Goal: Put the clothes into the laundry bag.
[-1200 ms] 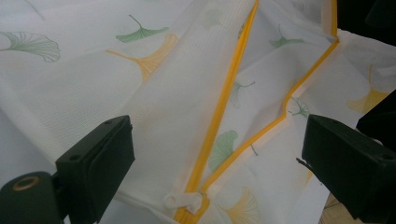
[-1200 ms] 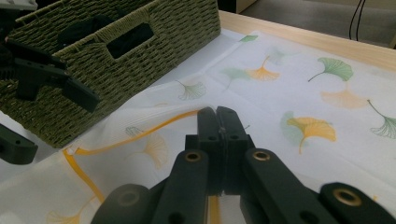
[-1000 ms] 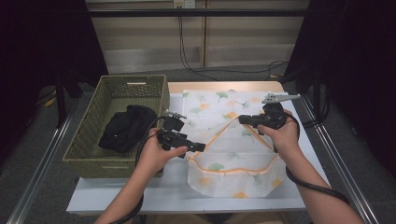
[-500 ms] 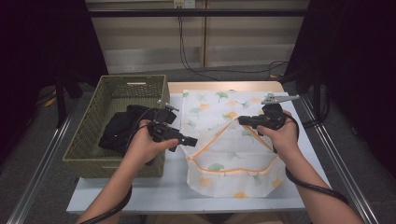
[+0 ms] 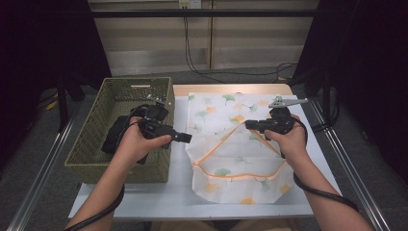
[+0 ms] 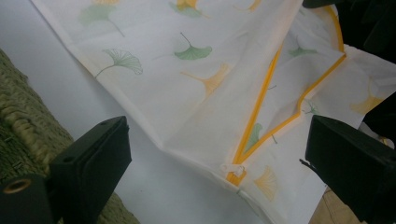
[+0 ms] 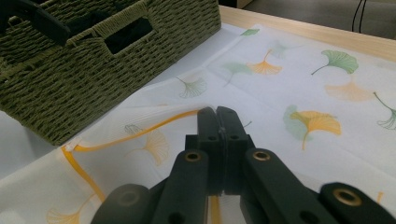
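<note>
A white cloth bag (image 5: 226, 110) printed with ginkgo leaves lies flat on the table, its orange zipper undone. My right gripper (image 5: 249, 125) is shut on the upper edge of the opening and holds it lifted into a peak; in the right gripper view the jaws (image 7: 217, 122) are pressed together over the bag (image 7: 303, 84). My left gripper (image 5: 185, 138) hovers open by the basket's right wall, left of the bag. In the left gripper view its jaws (image 6: 217, 128) stand wide apart with nothing between them, above the zipper pull (image 6: 232, 169).
A green woven basket (image 5: 96, 139) stands at the table's left with a black garment (image 5: 115, 134) inside; its wall is seen in the right gripper view (image 7: 93, 70). Bare white table (image 5: 144, 192) lies in front of basket and bag. Metal rails run along both sides.
The left hand has drawn back leftward and upward from the bag's opening to the basket's side. The right hand and the lifted bag edge have stayed put.
</note>
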Demonstrator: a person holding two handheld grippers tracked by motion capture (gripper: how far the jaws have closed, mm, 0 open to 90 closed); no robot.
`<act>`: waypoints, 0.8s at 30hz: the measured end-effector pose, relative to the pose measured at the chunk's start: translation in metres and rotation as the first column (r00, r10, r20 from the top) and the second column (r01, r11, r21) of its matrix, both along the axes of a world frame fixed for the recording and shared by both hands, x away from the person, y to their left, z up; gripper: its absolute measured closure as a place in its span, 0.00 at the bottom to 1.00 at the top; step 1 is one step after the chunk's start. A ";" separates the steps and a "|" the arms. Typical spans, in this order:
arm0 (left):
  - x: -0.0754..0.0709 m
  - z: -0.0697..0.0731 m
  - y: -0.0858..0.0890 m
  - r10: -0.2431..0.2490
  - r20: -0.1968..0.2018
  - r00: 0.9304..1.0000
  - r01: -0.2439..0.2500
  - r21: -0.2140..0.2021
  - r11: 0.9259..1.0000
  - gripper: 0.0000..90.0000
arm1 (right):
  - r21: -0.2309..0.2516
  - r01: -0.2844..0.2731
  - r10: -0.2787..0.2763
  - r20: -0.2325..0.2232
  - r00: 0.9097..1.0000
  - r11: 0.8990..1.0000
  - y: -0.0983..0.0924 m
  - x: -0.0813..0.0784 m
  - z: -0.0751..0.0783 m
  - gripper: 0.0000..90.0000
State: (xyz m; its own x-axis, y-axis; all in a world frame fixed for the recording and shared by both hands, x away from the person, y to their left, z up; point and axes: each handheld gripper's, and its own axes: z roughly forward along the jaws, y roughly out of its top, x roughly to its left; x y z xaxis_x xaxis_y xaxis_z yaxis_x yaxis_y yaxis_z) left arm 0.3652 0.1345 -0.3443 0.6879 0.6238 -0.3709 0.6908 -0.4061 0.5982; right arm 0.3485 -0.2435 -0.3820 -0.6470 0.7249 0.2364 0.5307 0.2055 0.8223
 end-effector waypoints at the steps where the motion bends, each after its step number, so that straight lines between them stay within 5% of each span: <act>1: 0.001 0.000 0.003 -0.014 -0.004 1.000 0.014 0.011 1.000 0.07 | -0.002 -0.002 0.002 0.001 1.000 1.000 0.000 0.000 -0.001 1.00; 5: 0.002 -0.002 0.011 0.017 -0.011 1.000 -0.017 0.008 1.000 0.07 | 0.002 0.001 -0.001 -0.002 1.000 1.000 0.000 0.000 -0.002 1.00; 24: 0.009 0.006 0.052 0.013 -0.020 1.000 -0.013 0.017 1.000 0.04 | -0.002 0.001 -0.001 -0.009 1.000 1.000 0.001 -0.001 -0.004 1.00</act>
